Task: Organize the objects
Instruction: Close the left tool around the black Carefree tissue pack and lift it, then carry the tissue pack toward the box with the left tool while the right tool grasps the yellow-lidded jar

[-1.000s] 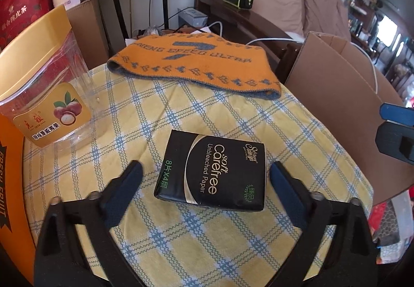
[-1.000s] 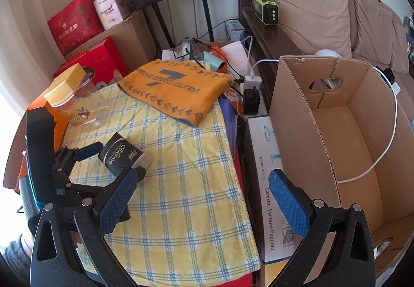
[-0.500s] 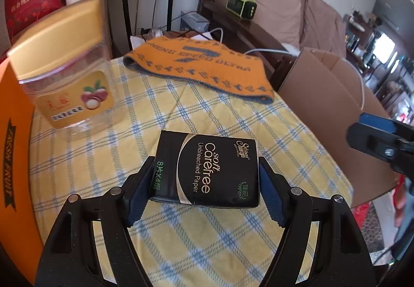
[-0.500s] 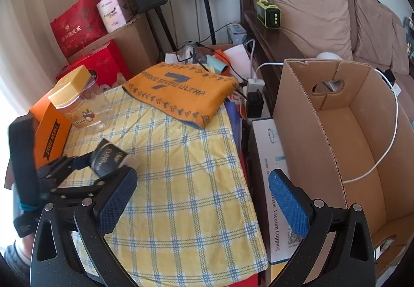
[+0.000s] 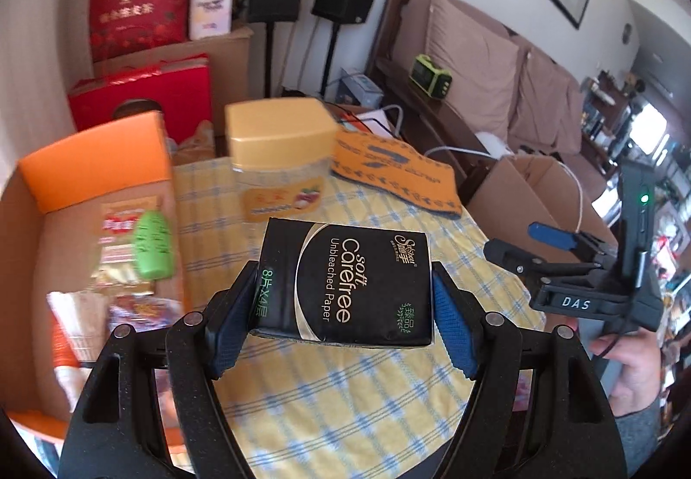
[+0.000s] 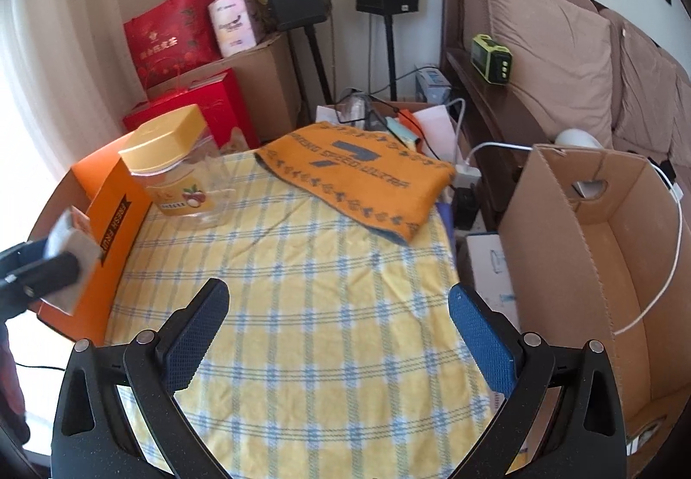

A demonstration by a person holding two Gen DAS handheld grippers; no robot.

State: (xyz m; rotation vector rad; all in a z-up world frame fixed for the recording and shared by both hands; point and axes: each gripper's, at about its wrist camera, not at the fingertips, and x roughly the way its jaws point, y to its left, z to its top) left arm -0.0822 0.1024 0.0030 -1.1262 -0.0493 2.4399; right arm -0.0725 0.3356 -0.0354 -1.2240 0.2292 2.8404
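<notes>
- Since a second ago the tissue pack (image 5: 345, 284) has left the table (image 5: 345, 414) — lifted, clamped between the left gripper (image 5: 345, 306) fingers (image 5: 453, 328).
- Its long axis runs side to side across the fingers (label text reads sideways), flat face up.
- Right gripper (image 6: 337, 332) fingers spread wide, empty — above the checked cloth (image 6: 302, 306).

Black tissue pack (image 5: 350, 284) flat, label up, clamped between jaws, above tablecloth.
</notes>
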